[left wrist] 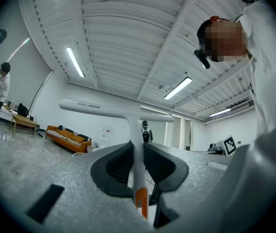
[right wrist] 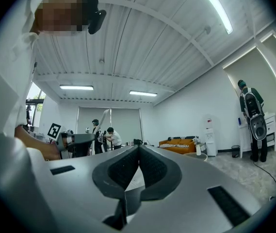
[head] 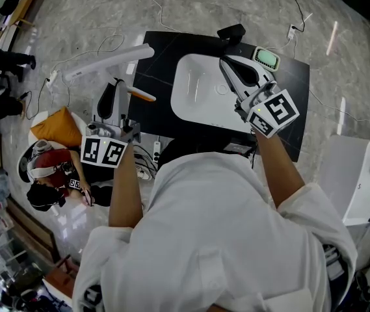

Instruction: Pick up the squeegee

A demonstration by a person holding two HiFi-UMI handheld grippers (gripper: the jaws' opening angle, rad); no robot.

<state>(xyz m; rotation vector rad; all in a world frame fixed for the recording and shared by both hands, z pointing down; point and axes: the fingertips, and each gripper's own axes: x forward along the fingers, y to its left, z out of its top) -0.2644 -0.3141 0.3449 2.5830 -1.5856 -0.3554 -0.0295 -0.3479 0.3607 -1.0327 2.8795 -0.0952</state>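
**Desk:** Where does the white plastic T-shaped squeegee with the orange-ended handle (head: 110,62) sit?

**Photographer:** Off the counter, raised in the person's left gripper (head: 117,91). From overhead, its long blade lies across the far-left corner of the glossy black counter (head: 155,51) and runs out past the left edge.

**Desk:** And the hold on it?

**Photographer:** The left gripper view shows that. The dark padded fingers (left wrist: 113,166), closed part-way, press the thin white stem from both sides. The blade stands crosswise against the ceiling, with the orange end toward the camera.

**Desk:** The other hand?

**Photographer:** The right gripper (head: 227,64) hangs over the right side of the white rounded basin (head: 201,90) set in the counter. Its fingers (right wrist: 152,169) meet at the tips with nothing between them.

**Desk:** How high is the squeegee?

**Photographer:** That is hard to judge from above, but it appears well clear of the countertop.
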